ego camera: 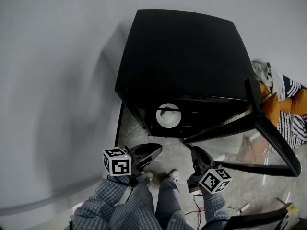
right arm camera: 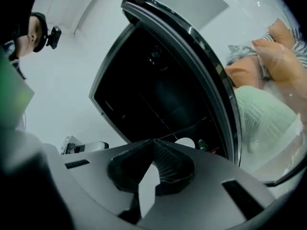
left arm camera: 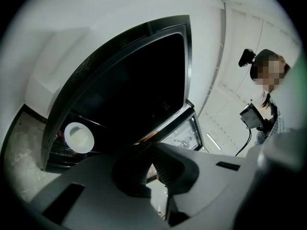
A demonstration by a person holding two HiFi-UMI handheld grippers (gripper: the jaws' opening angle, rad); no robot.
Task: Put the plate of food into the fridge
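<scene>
The plate [ego camera: 168,115] rests on a shelf inside the black fridge [ego camera: 182,56], so the placing looks done. Its door [ego camera: 278,145] stands open. The left gripper [ego camera: 154,150] and right gripper [ego camera: 194,151] hang outside, fingers pressed together on nothing, probably freed to shut it.

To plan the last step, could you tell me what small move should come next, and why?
Probably bring the right gripper up to the open door and begin pushing it shut. The plate already sits on a shelf inside the fridge. The left gripper and the right gripper are both shut on nothing, and the door stands on the right gripper's side.
</scene>
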